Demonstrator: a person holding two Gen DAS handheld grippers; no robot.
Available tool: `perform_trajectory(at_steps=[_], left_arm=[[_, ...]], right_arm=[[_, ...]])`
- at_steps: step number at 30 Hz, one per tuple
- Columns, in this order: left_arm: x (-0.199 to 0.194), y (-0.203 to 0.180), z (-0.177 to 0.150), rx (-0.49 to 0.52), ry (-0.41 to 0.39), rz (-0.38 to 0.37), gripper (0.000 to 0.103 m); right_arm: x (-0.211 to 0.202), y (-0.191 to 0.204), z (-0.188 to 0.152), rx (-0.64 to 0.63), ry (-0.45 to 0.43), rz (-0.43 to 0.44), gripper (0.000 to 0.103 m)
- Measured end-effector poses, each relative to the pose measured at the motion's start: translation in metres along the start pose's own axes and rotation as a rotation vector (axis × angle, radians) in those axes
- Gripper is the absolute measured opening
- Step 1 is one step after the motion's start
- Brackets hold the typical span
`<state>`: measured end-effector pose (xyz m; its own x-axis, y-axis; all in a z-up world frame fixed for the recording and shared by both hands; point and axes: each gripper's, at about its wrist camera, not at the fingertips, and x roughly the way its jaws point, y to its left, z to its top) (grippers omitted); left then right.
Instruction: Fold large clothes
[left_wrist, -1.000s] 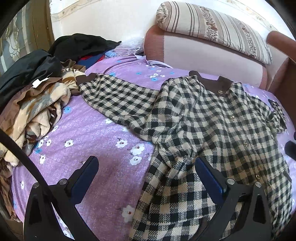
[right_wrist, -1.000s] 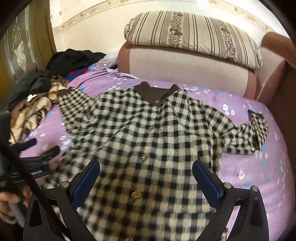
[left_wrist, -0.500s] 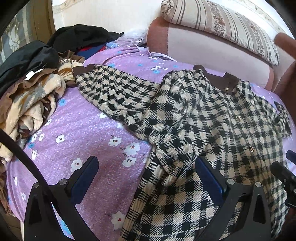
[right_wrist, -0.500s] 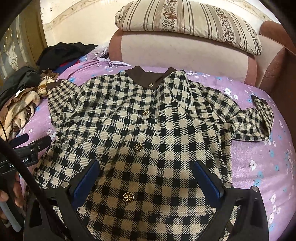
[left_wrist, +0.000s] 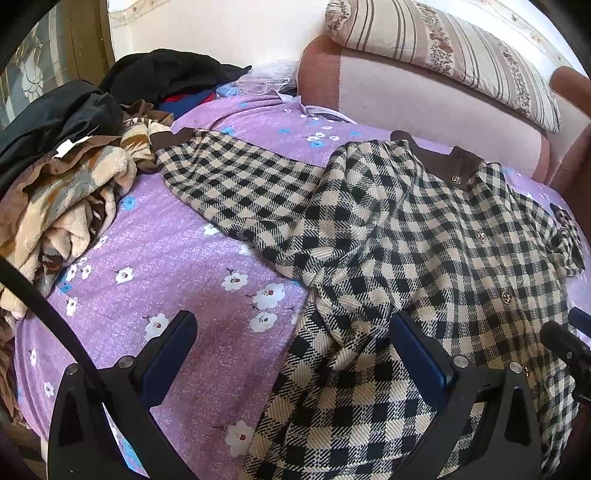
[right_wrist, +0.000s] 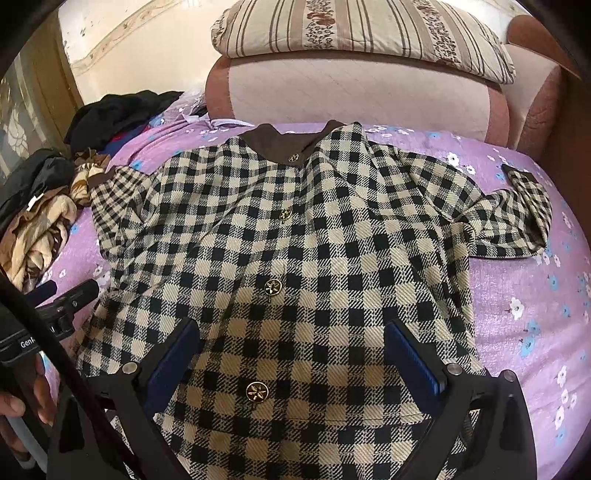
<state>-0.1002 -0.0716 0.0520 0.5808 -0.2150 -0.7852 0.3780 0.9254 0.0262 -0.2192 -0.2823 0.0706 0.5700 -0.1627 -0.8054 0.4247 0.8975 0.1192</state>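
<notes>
A black-and-cream checked woollen coat with a brown collar and gold flower buttons (right_wrist: 295, 258) is spread face up on a bed covered by a purple sheet printed with white and blue flowers (left_wrist: 184, 258); the coat is taken as the landmark. Its collar is turned toward a padded pink and brown headboard (right_wrist: 351, 96), on top of which a beige striped pillow (right_wrist: 362, 33) is laid. One sleeve is stretched out from the coat's shoulder toward a heap of brown and cream patterned garments (left_wrist: 62, 206), with its brown cuff just beside that heap; the other sleeve is bent back on itself on the sheet at the coat's opposite side (right_wrist: 517, 221). Beyond the heap, further from the coat, dark clothes (left_wrist: 166, 77) are piled. The right gripper (right_wrist: 293, 350) is held above the lower front of the coat, its blue-padded fingers (right_wrist: 413, 354) spread wide apart with nothing between them, a gold button being seen in the gap. The left gripper (left_wrist: 291, 343) is held over the coat's side edge below the outstretched sleeve, its fingers (left_wrist: 417, 350) likewise released and empty, one over bare sheet and one over the rumpled checked cloth. In the right wrist view a hand (right_wrist: 22, 406) is seen wrapped around the left gripper's handle, beside the coat's hem.
</notes>
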Motion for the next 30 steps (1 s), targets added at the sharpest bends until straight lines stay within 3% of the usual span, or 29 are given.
perform_trajectory(at_steps=[18,30], left_arm=[[0.000,-0.002,0.002,0.007,0.001,-0.001,0.103],[0.006,0.012,0.009,-0.048,0.036,-0.036,0.103]], right_arm=[[0.002,0.006,-0.003,-0.031,-0.007,-0.007,0.102],[0.014,0.007,-0.001,-0.021,0.019,0.000,0.102]])
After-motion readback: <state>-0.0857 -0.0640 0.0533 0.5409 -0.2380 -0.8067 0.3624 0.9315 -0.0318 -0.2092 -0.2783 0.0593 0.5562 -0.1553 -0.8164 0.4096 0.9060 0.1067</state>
